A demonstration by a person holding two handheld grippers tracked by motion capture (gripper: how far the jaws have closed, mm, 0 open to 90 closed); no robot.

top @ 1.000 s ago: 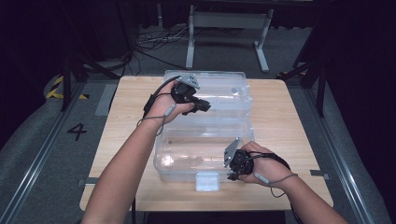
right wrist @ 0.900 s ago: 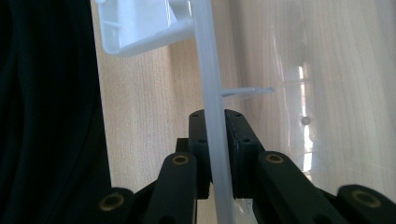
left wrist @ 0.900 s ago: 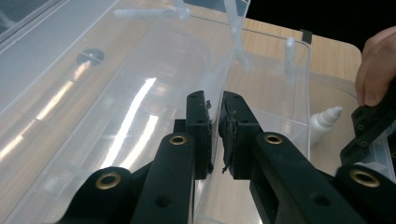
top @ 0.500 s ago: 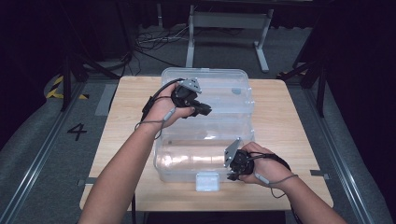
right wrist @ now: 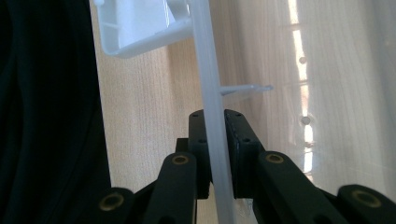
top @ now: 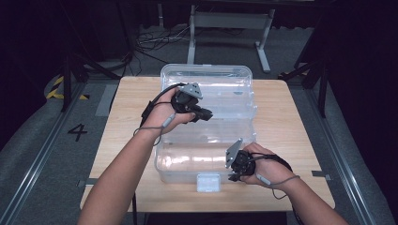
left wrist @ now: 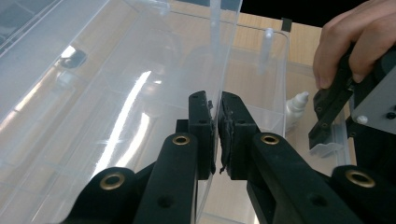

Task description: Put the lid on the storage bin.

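Left gripper (top: 205,114) clamped on hinged clear plastic lid (left wrist: 140,93), swung nearer since earlier; right gripper (top: 233,176) clamped on clear plastic box rim (right wrist: 212,107); closing underway.

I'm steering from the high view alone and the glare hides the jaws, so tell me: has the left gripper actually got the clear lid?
Observer: Yes. In the left gripper view, the left gripper is shut on the thin edge of the lid.
Operator: And the right one?
Observer: The right gripper is clamped on the box's front rim, just below the white latch.
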